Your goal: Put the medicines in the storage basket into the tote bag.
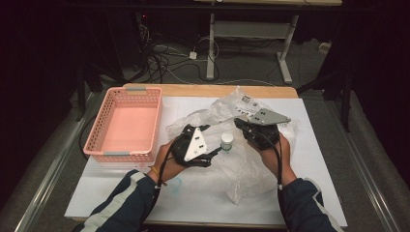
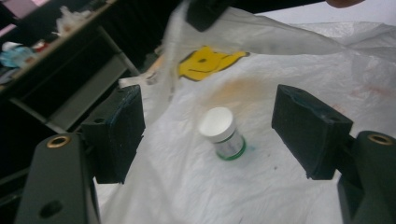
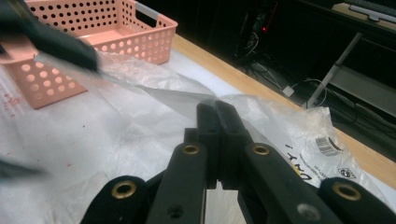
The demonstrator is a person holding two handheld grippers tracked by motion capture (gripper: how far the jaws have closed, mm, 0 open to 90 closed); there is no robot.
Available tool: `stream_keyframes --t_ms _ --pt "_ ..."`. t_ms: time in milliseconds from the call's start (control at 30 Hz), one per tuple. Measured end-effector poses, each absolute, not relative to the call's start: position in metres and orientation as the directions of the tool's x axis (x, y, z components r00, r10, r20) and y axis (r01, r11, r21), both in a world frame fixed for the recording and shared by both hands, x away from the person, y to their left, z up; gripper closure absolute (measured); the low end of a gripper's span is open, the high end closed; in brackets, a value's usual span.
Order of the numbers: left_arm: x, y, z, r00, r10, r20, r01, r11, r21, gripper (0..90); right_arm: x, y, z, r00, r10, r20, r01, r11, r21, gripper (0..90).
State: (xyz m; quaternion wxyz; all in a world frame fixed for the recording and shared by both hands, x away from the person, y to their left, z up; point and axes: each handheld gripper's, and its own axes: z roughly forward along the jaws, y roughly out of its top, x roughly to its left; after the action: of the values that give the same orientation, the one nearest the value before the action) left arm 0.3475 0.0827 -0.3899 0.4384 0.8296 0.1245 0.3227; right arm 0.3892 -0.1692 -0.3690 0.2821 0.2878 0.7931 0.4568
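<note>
A small jar with a white cap and green-edged label [image 1: 226,141] stands upright on a crumpled clear plastic bag [image 1: 241,169] spread over the table. My left gripper [image 1: 211,141] points at it from the left with its jaws wide open; in the left gripper view the jar [image 2: 222,134] stands just ahead, between the pads [image 2: 306,130], untouched. My right gripper [image 1: 239,122] is shut on a fold of the bag's film [image 3: 163,100] and holds it lifted above the jar; its jaws [image 3: 217,112] press together on the plastic. The bag [image 2: 289,51] bears a yellow print.
A pink perforated basket [image 1: 99,128] with nothing in it sits at the table's left [image 3: 154,42]. The white table cover [image 1: 193,203] is bare along the front. The wooden back edge [image 1: 208,90] drops to a floor with cables and desk legs.
</note>
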Motion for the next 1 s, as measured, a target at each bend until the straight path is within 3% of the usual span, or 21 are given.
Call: stream_keyframes --t_ms 200,400,500,700,800,933,1000 --pt "0.349 0.116 -0.386 0.72 0.573 0.392 -0.001 -0.565 0.825 22.8 0.383 -0.173 -0.371 -0.686 0.703 -0.189 0.206 0.436 0.876 90.0" --pt "0.36 0.112 -0.391 0.711 0.579 0.399 0.037 -0.598 0.801 21.6 0.38 -0.178 -0.375 -0.701 0.69 -0.18 0.223 0.451 0.864 90.0" --pt "0.376 0.111 -0.396 0.734 0.593 0.33 0.104 -0.579 0.809 21.7 0.377 -0.18 -0.376 -0.714 0.676 -0.18 0.219 0.46 0.86 90.0" --pt "0.394 0.099 -0.411 0.769 0.563 0.304 0.182 -0.648 0.739 30.6 0.373 -0.183 -0.371 -0.723 0.667 -0.18 0.206 0.457 0.865 90.0" --pt "0.401 0.097 -0.415 0.763 0.579 0.288 0.223 -0.654 0.723 39.8 0.372 -0.188 -0.365 -0.719 0.673 -0.175 0.198 0.439 0.877 90.0" --pt "0.403 0.096 -0.42 0.785 0.558 0.269 0.233 -0.668 0.707 68.4 0.372 -0.193 -0.363 -0.705 0.687 -0.175 0.199 0.429 0.881 90.0" --pt "0.403 0.097 -0.421 0.794 0.553 0.254 0.234 -0.663 0.711 76.5 0.373 -0.193 -0.364 -0.704 0.687 -0.18 0.199 0.434 0.879 90.0"
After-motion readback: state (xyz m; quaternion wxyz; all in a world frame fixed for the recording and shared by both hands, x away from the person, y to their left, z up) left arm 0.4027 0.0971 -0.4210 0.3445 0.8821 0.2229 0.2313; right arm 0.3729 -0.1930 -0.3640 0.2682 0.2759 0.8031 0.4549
